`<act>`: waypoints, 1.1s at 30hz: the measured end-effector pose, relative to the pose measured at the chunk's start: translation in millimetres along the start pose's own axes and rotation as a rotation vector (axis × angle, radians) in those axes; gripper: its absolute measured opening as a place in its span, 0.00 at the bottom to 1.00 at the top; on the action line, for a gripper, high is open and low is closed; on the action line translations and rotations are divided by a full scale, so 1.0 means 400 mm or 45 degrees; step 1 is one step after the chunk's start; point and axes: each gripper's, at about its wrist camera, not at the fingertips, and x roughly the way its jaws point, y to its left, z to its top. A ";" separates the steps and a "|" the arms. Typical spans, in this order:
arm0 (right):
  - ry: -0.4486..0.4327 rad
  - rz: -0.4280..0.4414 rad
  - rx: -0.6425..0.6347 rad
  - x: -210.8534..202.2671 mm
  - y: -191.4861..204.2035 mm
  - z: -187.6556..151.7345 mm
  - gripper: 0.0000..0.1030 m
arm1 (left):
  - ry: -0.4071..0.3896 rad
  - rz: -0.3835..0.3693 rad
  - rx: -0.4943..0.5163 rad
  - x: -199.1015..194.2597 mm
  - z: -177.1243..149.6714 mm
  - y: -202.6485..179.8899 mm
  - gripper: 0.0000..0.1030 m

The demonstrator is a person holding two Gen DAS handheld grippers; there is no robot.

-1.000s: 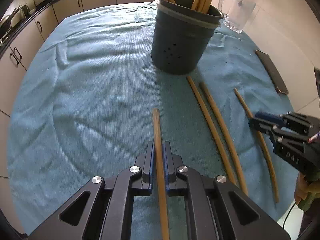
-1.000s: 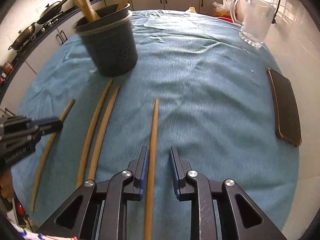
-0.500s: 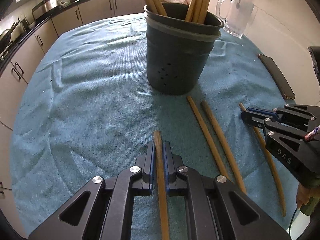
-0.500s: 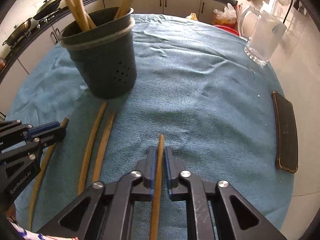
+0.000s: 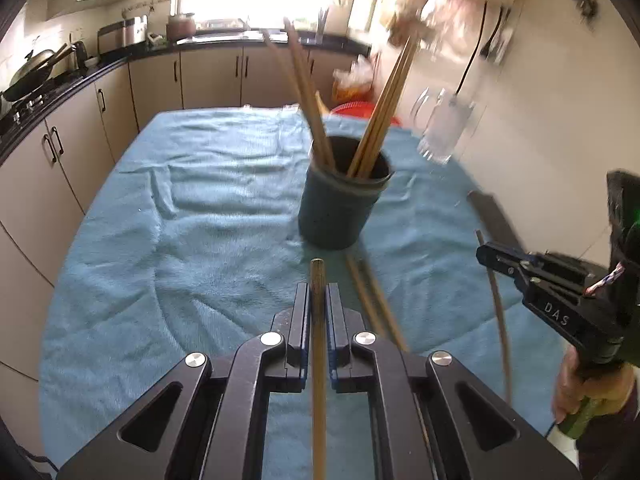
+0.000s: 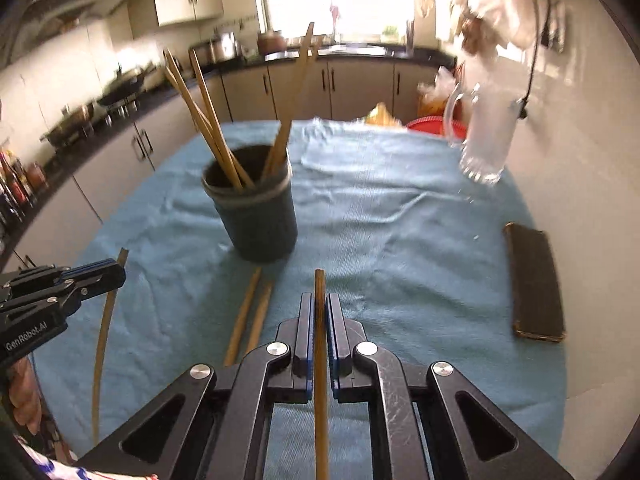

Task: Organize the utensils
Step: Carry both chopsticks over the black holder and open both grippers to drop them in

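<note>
While each gripper clamps a chopstick above the blue cloth [image 5: 200,208], the left gripper [image 5: 318,308] grips one stick [image 5: 319,380] and the right gripper [image 6: 319,312] another [image 6: 320,380]; two more chopsticks [image 6: 250,312] lie before the holder [image 6: 256,216].

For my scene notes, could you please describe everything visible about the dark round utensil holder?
The dark grey round plastic utensil holder stands upright on the blue cloth, apart from both hand-held grippers. It tapers slightly towards its base, and a paler band rings it below the rim. Several long wooden chopsticks lean inside against its rim. Two more lie on the cloth just before it.
</note>
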 end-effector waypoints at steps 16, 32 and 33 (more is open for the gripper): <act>-0.249 0.022 0.079 -0.255 -0.003 -0.059 0.06 | -0.270 -0.059 0.073 -0.276 -0.081 -0.066 0.07; -0.386 0.026 0.060 -0.332 0.009 -0.018 0.06 | -0.395 -0.099 0.097 -0.355 -0.020 -0.109 0.06; -0.387 0.030 0.060 -0.330 0.009 -0.011 0.06 | -0.397 -0.101 0.091 -0.352 -0.008 -0.106 0.06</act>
